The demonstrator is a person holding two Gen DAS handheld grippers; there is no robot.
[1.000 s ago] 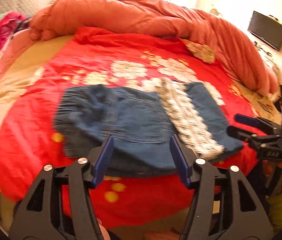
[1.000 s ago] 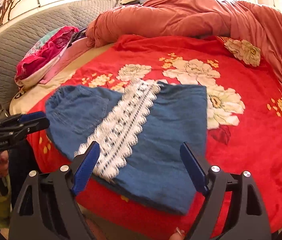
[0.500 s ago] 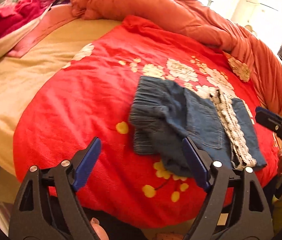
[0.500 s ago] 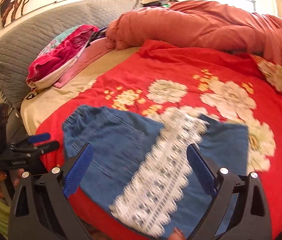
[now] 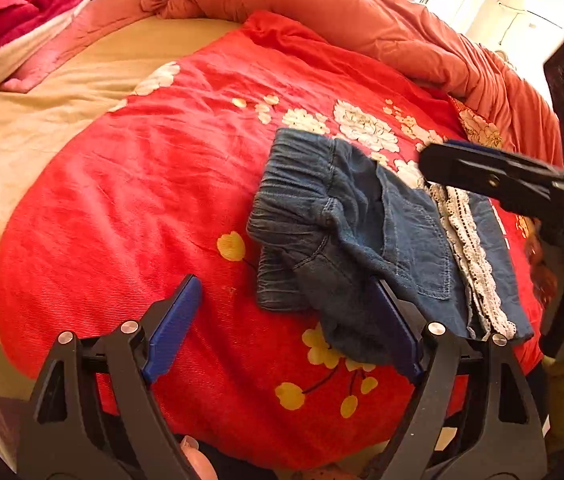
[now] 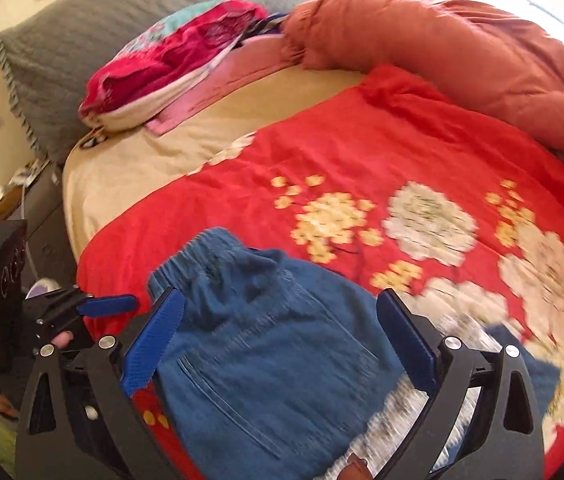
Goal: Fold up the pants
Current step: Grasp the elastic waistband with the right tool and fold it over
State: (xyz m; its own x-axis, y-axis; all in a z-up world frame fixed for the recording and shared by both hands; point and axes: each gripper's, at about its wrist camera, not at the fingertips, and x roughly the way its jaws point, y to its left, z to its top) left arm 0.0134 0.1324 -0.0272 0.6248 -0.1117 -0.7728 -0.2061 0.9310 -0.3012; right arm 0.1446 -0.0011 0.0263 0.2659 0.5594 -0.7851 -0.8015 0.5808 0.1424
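Denim pants [image 5: 366, 240], partly folded and rumpled, lie on a red floral blanket [image 5: 130, 184]; left tool [image 5: 282, 324] spread empty, right tool [image 6: 282, 340] opening above them.

Bed [image 5: 22, 140] carries a red floral blanket [image 5: 142, 184] under folded denim pants [image 5: 362, 232]

Left gripper [image 5: 286, 328] is pointing steeply downward, jaws standing wide apart with nothing pinched between the blue pads [image 5: 172, 330]. Right gripper [image 6: 282, 344] is also angling steeply down; its jaws are opening, pads pressing on nothing. From the right wrist view the left gripper is showing at the left edge with a fingertip [image 6: 65, 337] curling on its handle. From the left wrist view the right gripper is entering from the right.
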